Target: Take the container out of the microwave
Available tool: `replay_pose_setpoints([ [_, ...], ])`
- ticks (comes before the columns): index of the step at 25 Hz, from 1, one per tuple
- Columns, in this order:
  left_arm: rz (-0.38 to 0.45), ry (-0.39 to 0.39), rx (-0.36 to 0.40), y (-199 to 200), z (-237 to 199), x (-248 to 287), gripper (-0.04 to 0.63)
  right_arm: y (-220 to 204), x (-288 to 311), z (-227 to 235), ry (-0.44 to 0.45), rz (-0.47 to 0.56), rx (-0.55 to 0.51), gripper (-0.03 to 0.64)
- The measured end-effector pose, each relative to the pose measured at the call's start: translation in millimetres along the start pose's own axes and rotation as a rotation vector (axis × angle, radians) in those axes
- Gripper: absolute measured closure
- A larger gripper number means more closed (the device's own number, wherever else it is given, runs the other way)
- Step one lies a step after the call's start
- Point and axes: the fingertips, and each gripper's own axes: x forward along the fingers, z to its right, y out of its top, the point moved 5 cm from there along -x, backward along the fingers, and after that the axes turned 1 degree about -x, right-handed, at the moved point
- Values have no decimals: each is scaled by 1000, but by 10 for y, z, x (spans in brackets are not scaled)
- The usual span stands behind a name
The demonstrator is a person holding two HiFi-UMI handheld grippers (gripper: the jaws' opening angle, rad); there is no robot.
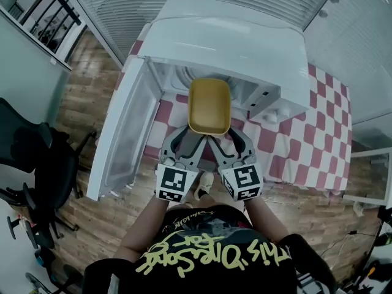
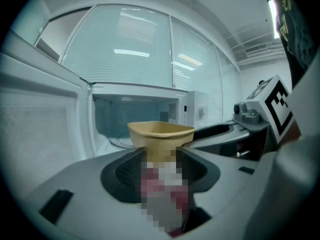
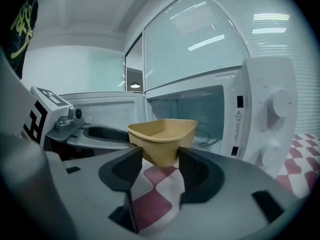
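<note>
A yellow container (image 1: pixel 209 106) hangs in the air just outside the open white microwave (image 1: pixel 233 35), over the checked tablecloth. My left gripper (image 1: pixel 195 137) is shut on its near left corner, and my right gripper (image 1: pixel 222 137) is shut on its near right corner. The left gripper view has the container (image 2: pixel 161 135) pinched between the dark pads (image 2: pixel 131 170), with the microwave cavity (image 2: pixel 135 121) behind it. From the right gripper the container (image 3: pixel 162 139) sits between the pads (image 3: pixel 196 174), in front of the cavity (image 3: pixel 192 111).
The microwave door (image 1: pixel 121 133) stands swung open at the left. A control panel with two knobs (image 3: pixel 277 124) is at the right of the cavity. The red and white checked tablecloth (image 1: pixel 306 146) covers the table. A black office chair (image 1: pixel 37 164) stands on the wooden floor at the left.
</note>
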Motion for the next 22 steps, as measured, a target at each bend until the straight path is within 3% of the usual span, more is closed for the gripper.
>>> replay_pose_setpoints([
  [22,34,-82,46,-181,547,-1186,400,-243,-990,-950,-80,27,15,387],
])
